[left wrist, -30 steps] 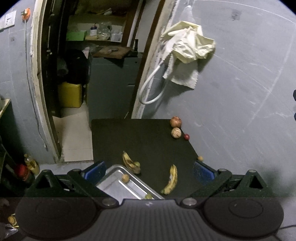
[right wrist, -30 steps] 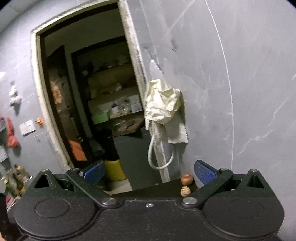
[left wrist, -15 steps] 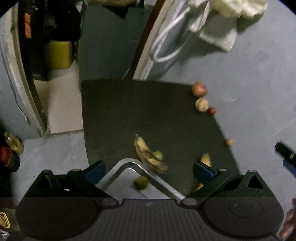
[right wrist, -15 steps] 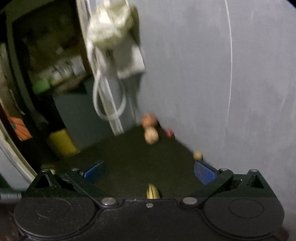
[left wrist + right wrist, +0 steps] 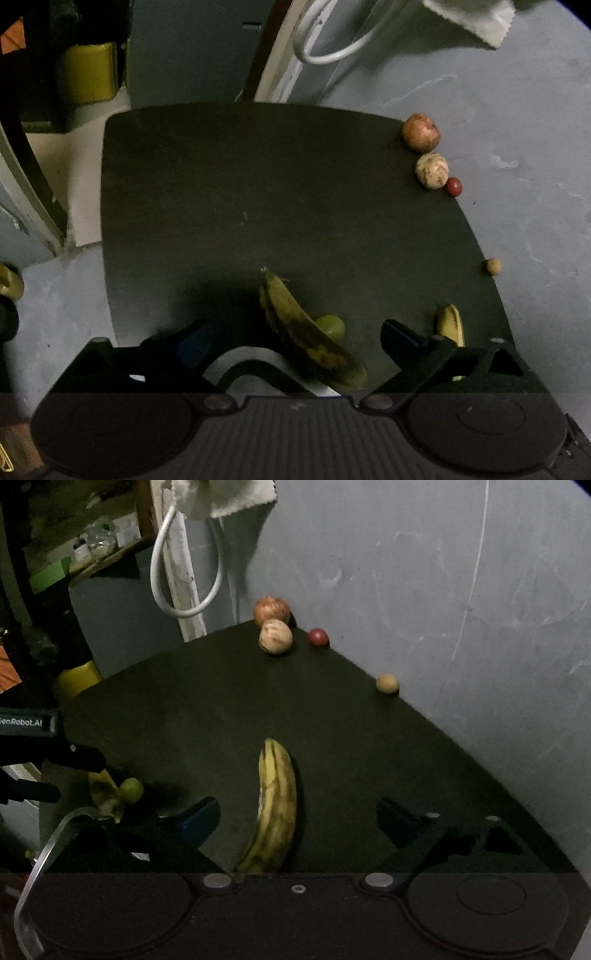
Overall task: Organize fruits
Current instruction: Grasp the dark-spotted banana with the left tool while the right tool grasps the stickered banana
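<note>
Looking at two bananas here, one lined up under each gripper. Right gripper (image 5: 295,818) spread wide, nothing pinched, with the yellow banana (image 5: 275,808) lying dead center between the fingers in the lower middle of the right wrist frame. Long axis runs bottom to top of that frame, tip pointing toward the far fruit, so pretty much parallel to the fingers. Probably an easy squeeze across the width, no wrist twist needed.

Left gripper (image 5: 295,339) also spread, holding nothing. Dark banana (image 5: 306,332) sits between its fingers too, but slanted: tip up at center frame, other end down to the lower right, resting on the tray (image 5: 240,360) rim. Grape (image 5: 330,326) touching its right side, so a careless close could knock that away.

Rest of the fruit well apart, up along the upper right edge of the table (image 5: 258,184): apple (image 5: 421,133), pale ball (image 5: 431,170) just below it, red berry (image 5: 453,186), small nut (image 5: 492,266) further down the edge.

Best guess: each banana belongs to whichever gripper is right over it, right one being the cleaner grab.
</note>
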Demonstrator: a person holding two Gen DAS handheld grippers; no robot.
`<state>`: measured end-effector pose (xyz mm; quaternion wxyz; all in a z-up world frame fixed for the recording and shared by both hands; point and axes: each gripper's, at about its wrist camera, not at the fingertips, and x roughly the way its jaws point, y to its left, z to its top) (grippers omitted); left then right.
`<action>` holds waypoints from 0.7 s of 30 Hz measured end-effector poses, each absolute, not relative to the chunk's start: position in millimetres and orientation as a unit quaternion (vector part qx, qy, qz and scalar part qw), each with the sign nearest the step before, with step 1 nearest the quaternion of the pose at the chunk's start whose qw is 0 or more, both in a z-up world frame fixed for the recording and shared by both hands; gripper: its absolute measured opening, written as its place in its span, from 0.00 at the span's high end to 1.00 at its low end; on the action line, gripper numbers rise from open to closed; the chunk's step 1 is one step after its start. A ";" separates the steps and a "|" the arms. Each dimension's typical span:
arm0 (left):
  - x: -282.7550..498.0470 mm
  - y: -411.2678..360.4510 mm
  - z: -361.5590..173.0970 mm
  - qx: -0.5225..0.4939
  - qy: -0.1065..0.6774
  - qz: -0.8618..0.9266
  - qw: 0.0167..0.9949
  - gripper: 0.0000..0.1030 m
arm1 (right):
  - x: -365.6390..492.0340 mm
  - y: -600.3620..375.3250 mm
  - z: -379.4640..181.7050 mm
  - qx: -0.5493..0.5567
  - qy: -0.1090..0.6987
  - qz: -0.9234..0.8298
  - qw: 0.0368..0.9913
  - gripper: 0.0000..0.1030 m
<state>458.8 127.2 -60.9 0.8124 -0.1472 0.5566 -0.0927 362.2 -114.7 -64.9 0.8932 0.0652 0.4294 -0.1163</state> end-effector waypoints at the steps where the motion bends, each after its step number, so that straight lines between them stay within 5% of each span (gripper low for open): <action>1: 459.8 125.6 -63.8 -0.148 0.560 -0.095 0.810 0.11 | 363.3 -114.5 -68.6 0.067 0.432 -0.118 0.891 0.15; 11: 463.0 109.9 -75.3 -0.104 0.568 -0.121 0.807 0.15 | 367.8 -118.1 -82.7 0.079 0.445 -0.114 0.885 0.28; 21: 471.3 97.1 -87.4 -0.074 0.574 -0.138 0.804 0.34 | 376.7 -119.6 -90.9 0.091 0.461 -0.101 0.877 0.36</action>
